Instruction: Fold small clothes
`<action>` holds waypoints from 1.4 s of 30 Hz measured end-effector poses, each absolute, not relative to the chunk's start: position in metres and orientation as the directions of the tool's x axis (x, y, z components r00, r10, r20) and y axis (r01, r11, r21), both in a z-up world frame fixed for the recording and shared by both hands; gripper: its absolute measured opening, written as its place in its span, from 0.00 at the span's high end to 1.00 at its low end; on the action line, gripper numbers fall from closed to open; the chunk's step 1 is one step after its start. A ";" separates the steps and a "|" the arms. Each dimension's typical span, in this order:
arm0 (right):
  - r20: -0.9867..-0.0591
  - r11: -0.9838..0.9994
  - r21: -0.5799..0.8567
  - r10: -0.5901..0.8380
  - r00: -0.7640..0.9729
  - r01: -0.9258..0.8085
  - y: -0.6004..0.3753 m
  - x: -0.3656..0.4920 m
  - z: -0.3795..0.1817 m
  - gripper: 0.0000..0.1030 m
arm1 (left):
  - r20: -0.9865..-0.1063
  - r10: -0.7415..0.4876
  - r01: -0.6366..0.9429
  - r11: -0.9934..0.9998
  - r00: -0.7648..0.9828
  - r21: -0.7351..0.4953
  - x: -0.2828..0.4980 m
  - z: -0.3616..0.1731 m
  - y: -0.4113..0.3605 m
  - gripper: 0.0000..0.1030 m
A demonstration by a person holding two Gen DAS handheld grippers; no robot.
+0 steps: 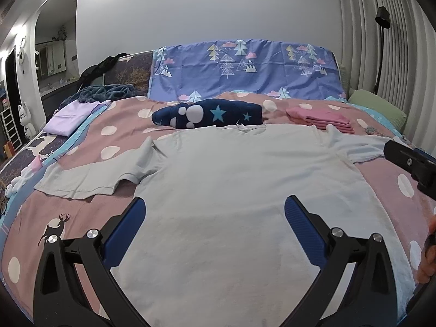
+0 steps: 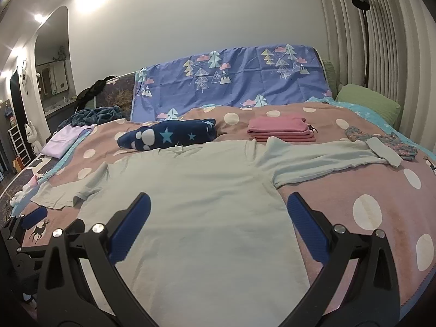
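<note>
Item: pale T-shirt [image 1: 231,179], spread flat on the dotted pink bedspread [image 1: 387,185], sleeves out to both sides. Left tool [image 1: 214,209]: fingers spread wide, empty, above the shirt's lower body. Right tool [image 2: 218,204]: likewise wide and empty, over the shirt's right edge. Beyond both tools: navy star-print bundle [image 2: 166,136] and folded pink stack [image 2: 280,130], near the collar.
</note>
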State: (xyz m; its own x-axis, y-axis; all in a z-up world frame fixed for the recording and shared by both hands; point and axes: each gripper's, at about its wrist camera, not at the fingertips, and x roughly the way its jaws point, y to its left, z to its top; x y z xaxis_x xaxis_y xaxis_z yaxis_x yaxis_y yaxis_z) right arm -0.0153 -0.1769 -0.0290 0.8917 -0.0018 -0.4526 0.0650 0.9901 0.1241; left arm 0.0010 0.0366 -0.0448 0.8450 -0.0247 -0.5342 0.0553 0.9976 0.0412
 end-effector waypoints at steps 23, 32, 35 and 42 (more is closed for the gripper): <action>-0.482 0.994 0.043 -0.064 0.874 0.097 -0.179 -0.006 -0.049 0.02 | -0.529 -0.046 0.063 0.998 0.847 0.014 0.006 -0.050 0.050 0.09; -0.532 0.993 -0.001 -0.100 0.841 0.118 -0.191 0.008 -0.064 0.02 | -0.633 0.023 -0.240 0.935 0.774 -0.259 0.057 -0.080 0.200 0.57; -0.545 0.991 -0.002 -0.111 0.831 0.131 -0.196 0.013 -0.069 0.02 | -0.676 0.055 -0.376 0.863 0.735 -0.338 0.067 -0.097 0.266 0.57; -0.604 0.991 -0.002 -0.110 0.789 0.136 -0.197 0.030 -0.085 0.02 | -0.696 0.089 -0.521 0.732 0.712 -0.439 0.084 -0.133 0.380 0.57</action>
